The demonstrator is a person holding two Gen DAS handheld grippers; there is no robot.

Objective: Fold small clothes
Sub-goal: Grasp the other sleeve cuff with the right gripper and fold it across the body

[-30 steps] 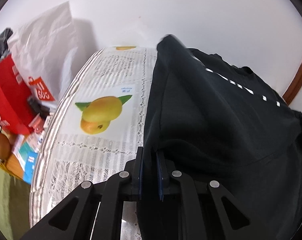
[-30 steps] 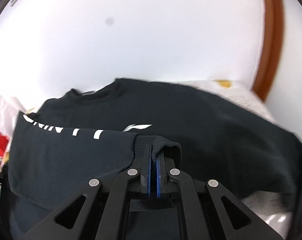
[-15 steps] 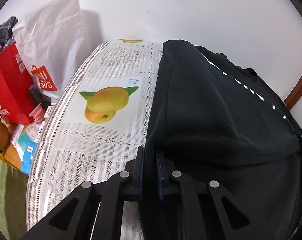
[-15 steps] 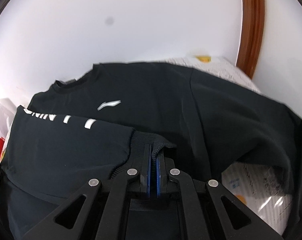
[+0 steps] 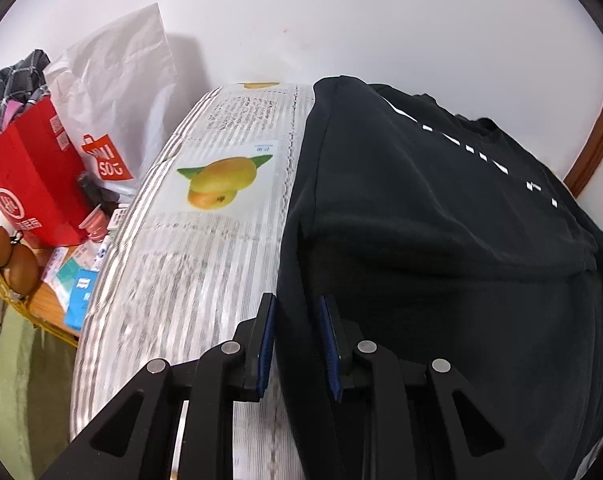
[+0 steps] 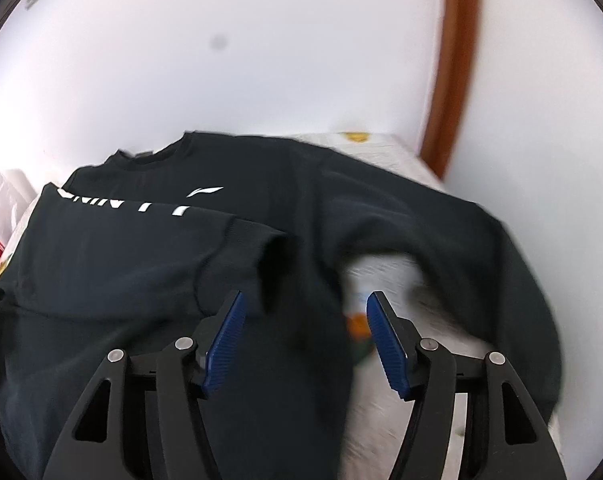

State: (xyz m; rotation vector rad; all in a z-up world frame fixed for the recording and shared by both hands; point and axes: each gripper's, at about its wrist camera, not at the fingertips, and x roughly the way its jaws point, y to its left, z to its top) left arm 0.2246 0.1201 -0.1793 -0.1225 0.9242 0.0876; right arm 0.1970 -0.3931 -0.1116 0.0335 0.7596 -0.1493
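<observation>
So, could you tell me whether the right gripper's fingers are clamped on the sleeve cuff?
No, the right gripper has its fingers spread wide, and the sleeve cuff lies free of them.

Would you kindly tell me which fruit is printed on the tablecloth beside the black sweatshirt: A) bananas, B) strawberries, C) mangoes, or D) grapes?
C: the left wrist view shows yellow-orange mangoes with green leaves printed on the tablecloth left of the sweatshirt.
</observation>
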